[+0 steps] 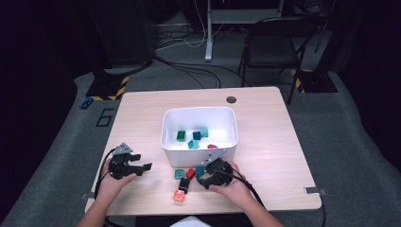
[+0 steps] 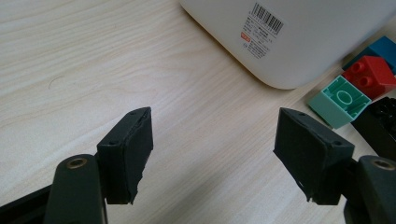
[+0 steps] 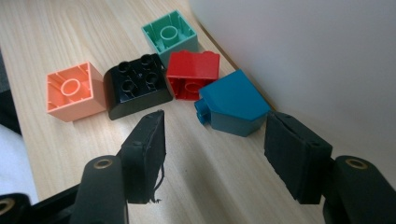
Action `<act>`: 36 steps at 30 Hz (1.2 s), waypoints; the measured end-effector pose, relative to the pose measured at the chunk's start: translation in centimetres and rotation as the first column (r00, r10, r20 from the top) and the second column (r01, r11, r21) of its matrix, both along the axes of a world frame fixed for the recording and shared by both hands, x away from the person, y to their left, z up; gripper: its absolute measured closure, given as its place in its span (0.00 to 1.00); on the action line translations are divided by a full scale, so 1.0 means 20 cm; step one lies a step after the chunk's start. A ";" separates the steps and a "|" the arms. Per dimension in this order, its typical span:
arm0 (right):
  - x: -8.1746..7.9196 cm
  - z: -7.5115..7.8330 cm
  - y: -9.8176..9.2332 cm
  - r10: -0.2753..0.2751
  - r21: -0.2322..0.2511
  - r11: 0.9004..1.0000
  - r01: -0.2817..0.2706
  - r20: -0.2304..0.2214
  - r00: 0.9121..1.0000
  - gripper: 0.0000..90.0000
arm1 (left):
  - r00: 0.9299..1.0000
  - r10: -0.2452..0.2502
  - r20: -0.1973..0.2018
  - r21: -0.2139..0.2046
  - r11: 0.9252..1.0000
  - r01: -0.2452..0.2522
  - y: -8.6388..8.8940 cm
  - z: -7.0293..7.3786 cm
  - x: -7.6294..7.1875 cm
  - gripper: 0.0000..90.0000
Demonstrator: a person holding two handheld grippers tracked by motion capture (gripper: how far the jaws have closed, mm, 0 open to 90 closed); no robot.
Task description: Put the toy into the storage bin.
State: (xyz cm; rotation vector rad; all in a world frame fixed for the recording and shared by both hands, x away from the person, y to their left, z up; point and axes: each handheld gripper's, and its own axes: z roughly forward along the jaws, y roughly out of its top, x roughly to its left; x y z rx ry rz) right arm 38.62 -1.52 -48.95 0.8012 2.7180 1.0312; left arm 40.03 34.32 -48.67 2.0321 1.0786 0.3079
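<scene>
Hovering low over the table (image 1: 142, 109) with the right gripper (image 3: 212, 154) — jaws spread, nothing pinched, blue block (image 3: 233, 109) lying just ahead between them, beside the white bin (image 1: 198, 137) and touching the red block (image 3: 191, 74). Resting the left gripper (image 2: 212, 156) apart — jaws wide, empty.

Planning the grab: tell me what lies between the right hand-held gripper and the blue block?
Only bare table, per the right gripper view; the open right hand-held gripper faces the blue block.
</scene>
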 end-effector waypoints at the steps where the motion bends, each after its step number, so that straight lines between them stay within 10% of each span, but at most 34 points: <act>1: 0.00 -0.01 0.00 -0.004 -0.003 1.000 0.004 0.003 1.000 0.42 | 1.000 -0.003 0.001 0.002 1.000 0.003 0.00 0.00 0.00 0.31; 36: -0.01 -0.06 0.07 0.002 0.010 1.000 -0.002 0.002 1.000 0.43 | 1.000 -0.007 -0.005 -0.001 1.000 0.007 0.00 0.00 0.00 0.31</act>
